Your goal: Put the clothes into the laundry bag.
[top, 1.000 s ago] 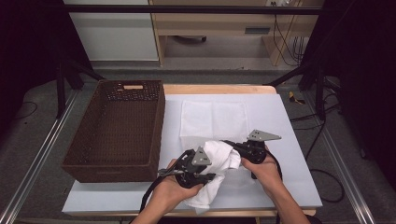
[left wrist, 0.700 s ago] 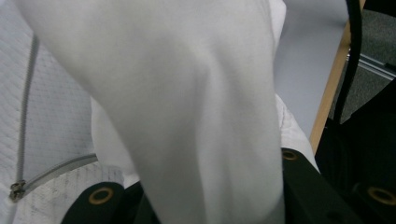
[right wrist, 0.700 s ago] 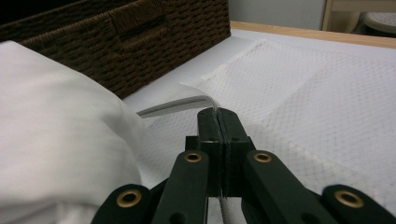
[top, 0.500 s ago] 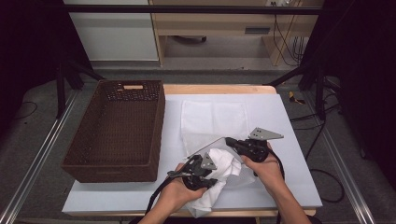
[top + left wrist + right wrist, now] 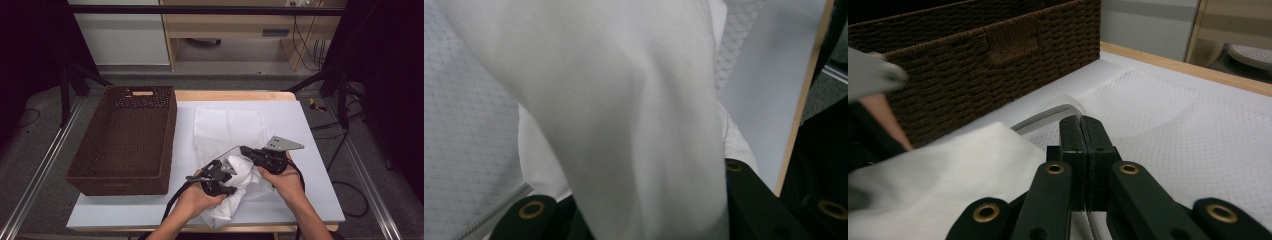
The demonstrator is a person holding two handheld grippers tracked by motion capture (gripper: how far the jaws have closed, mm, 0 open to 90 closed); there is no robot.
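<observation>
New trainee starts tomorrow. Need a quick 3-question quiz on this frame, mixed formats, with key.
1. True or false: the brown wicker basket holds a white cloth.
2. What is the right gripper clamped on? A) basket handle B) rim of the mesh laundry bag C) a cable
3. What fills the space between the jaws of the left gripper?

Key:
1. False; its inside shows no cloth.
2. B; the jaws pinch the bag's thin edge.
3. The white cloth, bunched between both hands.
</observation>
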